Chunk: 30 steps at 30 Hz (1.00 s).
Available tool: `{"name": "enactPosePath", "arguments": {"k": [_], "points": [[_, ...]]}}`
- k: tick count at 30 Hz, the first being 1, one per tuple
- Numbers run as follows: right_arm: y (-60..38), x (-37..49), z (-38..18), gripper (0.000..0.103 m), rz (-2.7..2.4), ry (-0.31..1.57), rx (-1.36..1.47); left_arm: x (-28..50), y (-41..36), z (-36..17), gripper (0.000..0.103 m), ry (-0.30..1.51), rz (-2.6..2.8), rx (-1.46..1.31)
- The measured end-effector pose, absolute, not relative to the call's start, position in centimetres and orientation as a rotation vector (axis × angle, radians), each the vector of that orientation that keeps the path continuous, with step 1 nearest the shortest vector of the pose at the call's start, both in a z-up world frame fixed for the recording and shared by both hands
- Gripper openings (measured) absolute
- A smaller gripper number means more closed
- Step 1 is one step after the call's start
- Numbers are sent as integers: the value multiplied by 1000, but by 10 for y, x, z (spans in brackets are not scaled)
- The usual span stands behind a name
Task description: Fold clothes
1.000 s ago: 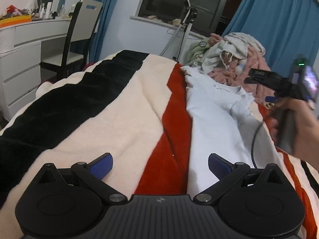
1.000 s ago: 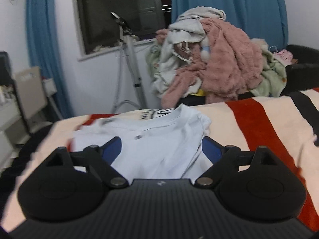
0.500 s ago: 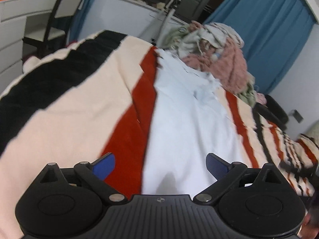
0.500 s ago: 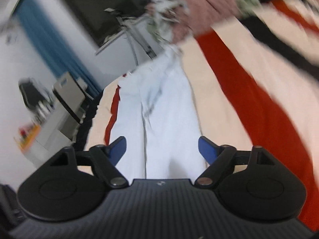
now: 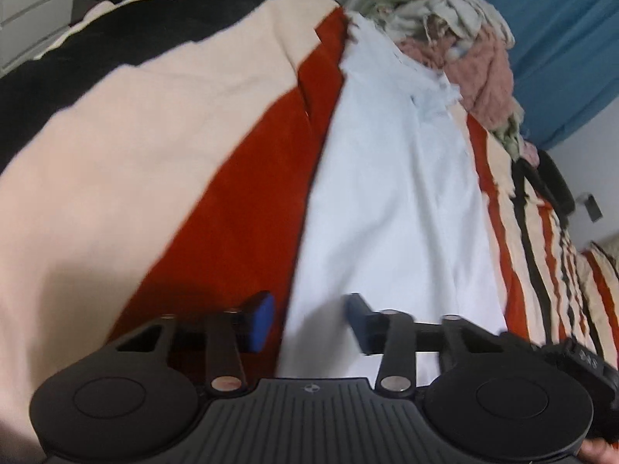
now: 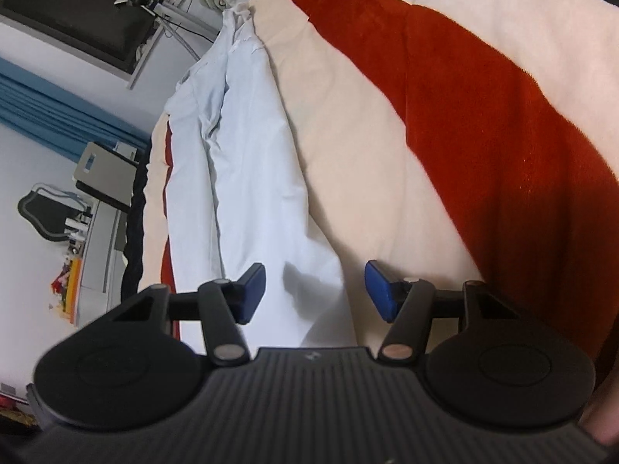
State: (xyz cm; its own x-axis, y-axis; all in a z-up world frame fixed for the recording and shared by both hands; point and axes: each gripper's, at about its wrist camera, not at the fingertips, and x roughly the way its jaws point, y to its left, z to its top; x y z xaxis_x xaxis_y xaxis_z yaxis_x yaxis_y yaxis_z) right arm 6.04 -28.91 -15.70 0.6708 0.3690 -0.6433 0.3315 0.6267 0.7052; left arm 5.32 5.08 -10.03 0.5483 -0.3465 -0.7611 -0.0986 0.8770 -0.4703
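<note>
1. Pale, thin cotton-like cloth is what the garment [image 5: 390, 201] appears to be made of; it is lying stretched out lengthwise on the striped fleece blanket [image 5: 162, 143], its far end reaching toward the heap of unfolded laundry [image 5: 456, 38] by the blue curtain [image 5: 565, 34].
2. It is looking light, limp and easily creased, so I judge it will be sagging and sliding wherever it is not supported.
3. The left gripper [image 5: 309, 321] is angling down at the garment's near left edge, its jaws closing with the hem running between them; the blue pads [image 5: 260, 317] are not yet pressing on the cloth.
4. The right gripper [image 6: 315, 290] is hovering over the near right corner, its jaws also closing with the cloth's edge lying between them, a clear gap showing on either side.
5. The two near corners are looking like the sensible places to pinch, since lifting both together should be keeping the edge straight.
6. The plush blanket may be dragging at the fabric or getting caught in a deep pinch.
</note>
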Motion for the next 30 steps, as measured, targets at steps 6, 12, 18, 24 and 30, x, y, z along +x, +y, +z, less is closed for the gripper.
{"name": "enactPosePath", "arguments": {"k": [6,12,18,24,30], "points": [[-288,46,-159,59,57,901,970,23,57,-101,11,1059,-194,-554],[-278,28,-159,25,75,956,961,-2,75,-95,10,1041,-204,-648],[-269,21,-157,20,84,976,927,13,77,-99,45,1030,-143,-670],[-258,26,-159,22,74,1000,855,28,65,-111,55,1085,-186,-649],[-242,20,-149,22,71,1000,721,19,63,-112,17,1131,-252,-672]]}}
